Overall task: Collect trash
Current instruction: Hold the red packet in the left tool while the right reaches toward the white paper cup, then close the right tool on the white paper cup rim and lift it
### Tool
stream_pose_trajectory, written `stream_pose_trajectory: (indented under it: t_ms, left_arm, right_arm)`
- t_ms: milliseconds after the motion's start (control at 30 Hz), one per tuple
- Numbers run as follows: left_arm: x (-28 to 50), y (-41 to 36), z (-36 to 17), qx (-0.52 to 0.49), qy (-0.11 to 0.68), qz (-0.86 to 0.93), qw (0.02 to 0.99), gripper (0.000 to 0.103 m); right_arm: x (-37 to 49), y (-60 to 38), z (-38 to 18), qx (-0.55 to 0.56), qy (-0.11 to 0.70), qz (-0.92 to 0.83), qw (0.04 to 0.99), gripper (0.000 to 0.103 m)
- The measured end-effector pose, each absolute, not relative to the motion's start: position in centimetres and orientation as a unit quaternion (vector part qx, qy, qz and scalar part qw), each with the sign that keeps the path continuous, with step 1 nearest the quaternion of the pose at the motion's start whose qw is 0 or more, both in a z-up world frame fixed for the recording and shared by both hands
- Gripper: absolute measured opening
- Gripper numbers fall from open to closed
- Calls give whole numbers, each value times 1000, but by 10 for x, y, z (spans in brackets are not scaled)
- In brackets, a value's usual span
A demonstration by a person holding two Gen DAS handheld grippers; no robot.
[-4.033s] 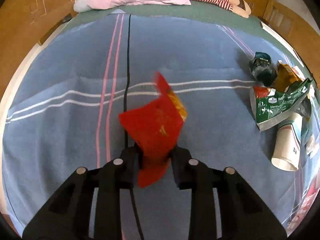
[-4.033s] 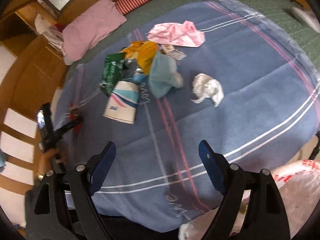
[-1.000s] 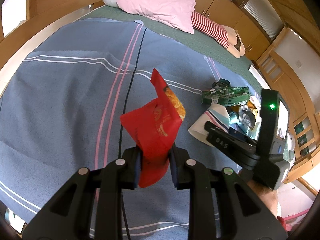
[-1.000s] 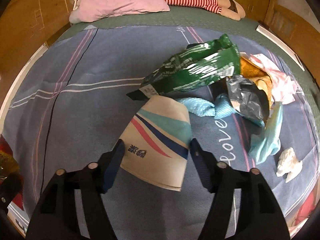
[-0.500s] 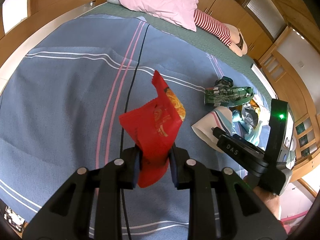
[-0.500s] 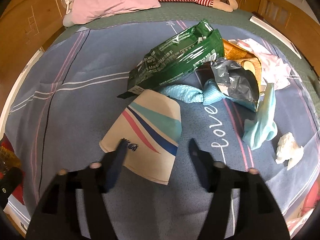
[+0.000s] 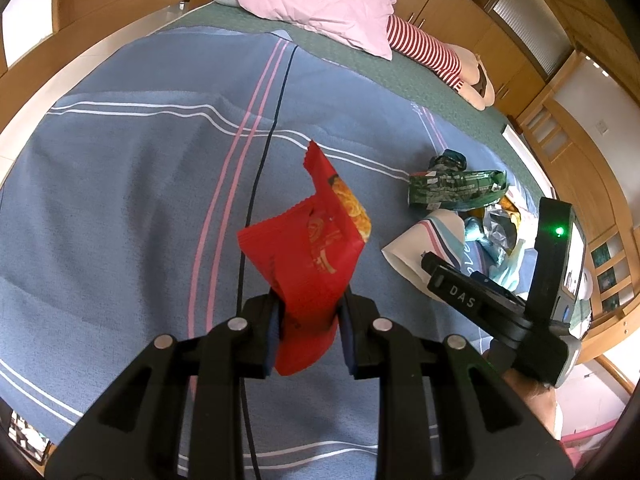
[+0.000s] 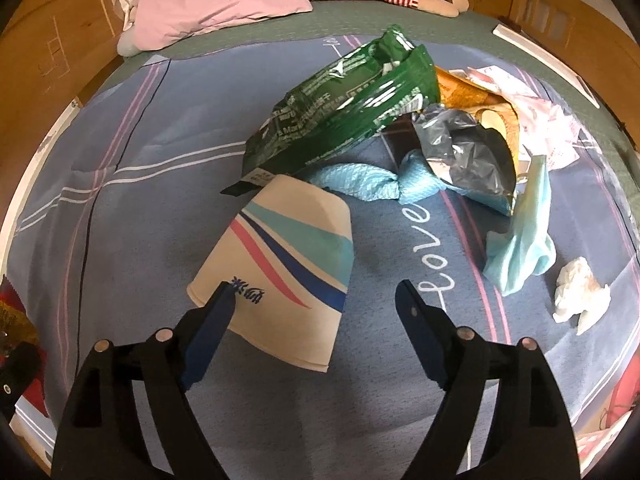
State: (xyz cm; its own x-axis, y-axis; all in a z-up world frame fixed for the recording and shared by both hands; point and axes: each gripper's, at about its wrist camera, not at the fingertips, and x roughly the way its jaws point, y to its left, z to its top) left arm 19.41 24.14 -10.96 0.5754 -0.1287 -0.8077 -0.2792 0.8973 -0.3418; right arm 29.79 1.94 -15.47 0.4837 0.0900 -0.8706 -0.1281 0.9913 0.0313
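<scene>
Left gripper (image 7: 308,322): pads clamped on the lower end of a red snack wrapper (image 7: 310,264), which stands up out of the jaws toward 12 o'clock, clear of the bed
Right gripper (image 8: 314,320): jaws wide and just been opening; its left finger (image 8: 212,320) overlaps the rim of the paper cup, the right finger apart from it, pads not pressing
Paper cup (image 8: 280,268): on its side on the blue blanket (image 8: 140,220), mouth toward 6 o'clock, between the right jaws
Green packet (image 8: 344,112): at 12 o'clock just beyond the cup
Light blue cloth (image 8: 368,186): beside the cup's base, at 1 o'clock
Silver bag (image 8: 464,152): at 2 o'clock, against the green packet
White tissue (image 8: 578,294): at 3 o'clock, apart from the heap
Pink pillow (image 8: 216,0): far end, 11 o'clock
</scene>
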Motion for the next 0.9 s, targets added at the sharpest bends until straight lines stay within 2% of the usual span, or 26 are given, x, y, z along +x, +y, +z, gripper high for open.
stream_pose_trajectory:
  t_ms: [33,100,300,867,900]
  left_arm:
    - [194,242,-110,-222,459,44,859,25]
    - [194,242,-110,-222,459,43,859,25]
    - [194,242,-110,-222,459,43,859,25]
    - [193,241,-114,-223,461,45,858,25]
    - [193,241,-115,-223,461,45,858,25]
  right_arm:
    - [297,20,-154,-22,502,66,862,78]
    - [297,25,-154,-23,503,77,861,62]
    - [295,30,-151,-40,494,81,865,46]
    - [286,11,-136,12,476,96,874,24]
    - [285,12,-134,10,473,96,876,4]
